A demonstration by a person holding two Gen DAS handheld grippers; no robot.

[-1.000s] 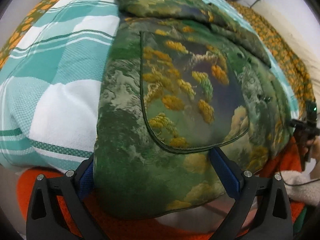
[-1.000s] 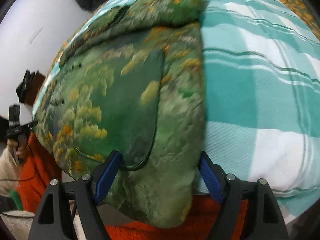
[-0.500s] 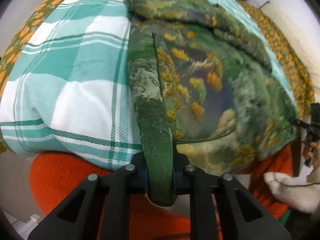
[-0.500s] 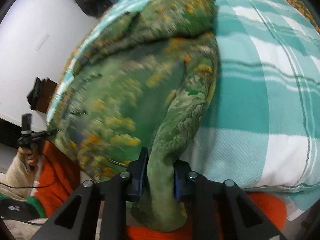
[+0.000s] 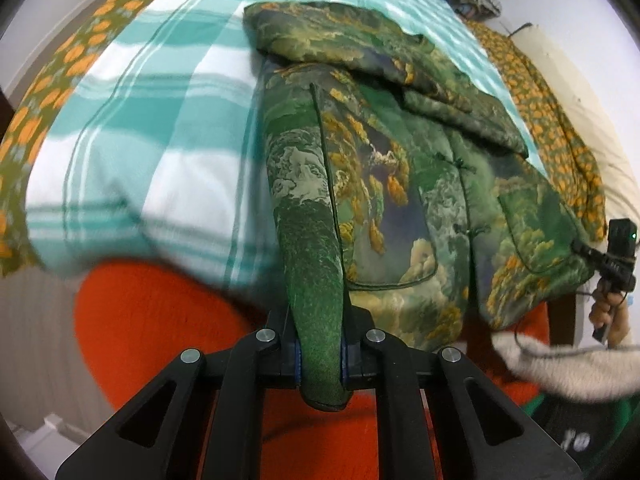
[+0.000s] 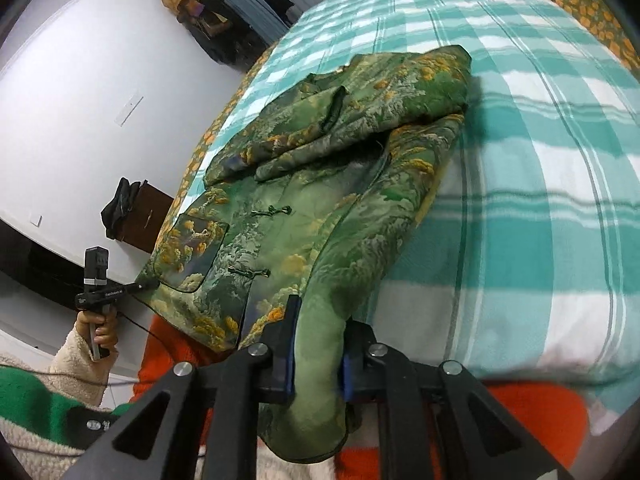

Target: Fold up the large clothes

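Both the left gripper (image 5: pixel 319 354) and the right gripper (image 6: pixel 317 356) have their fingers clamped on the hem of the green jacket (image 5: pixel 400 184) lying on the bed (image 5: pixel 140 128).

A bedroom: a checked bedspread (image 6: pixel 540 184) covers a bed.

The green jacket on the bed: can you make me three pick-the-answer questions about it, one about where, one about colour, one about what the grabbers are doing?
1. Where does the jacket lie?
A. on the checked blanket
B. on the floor
C. on a chair

2. What colour are the blanket's checks?
A. red and black
B. teal and white
C. purple and yellow

3. What are the two grippers doing?
A. hanging open
B. each clamped on the jacket's hem
C. holding a pillow

Answers:
1 A, the jacket is spread over the blanket.
2 B, teal and white squares show all around it.
3 B, the left gripper and the right gripper each have their jaws shut on a fold of green cloth.
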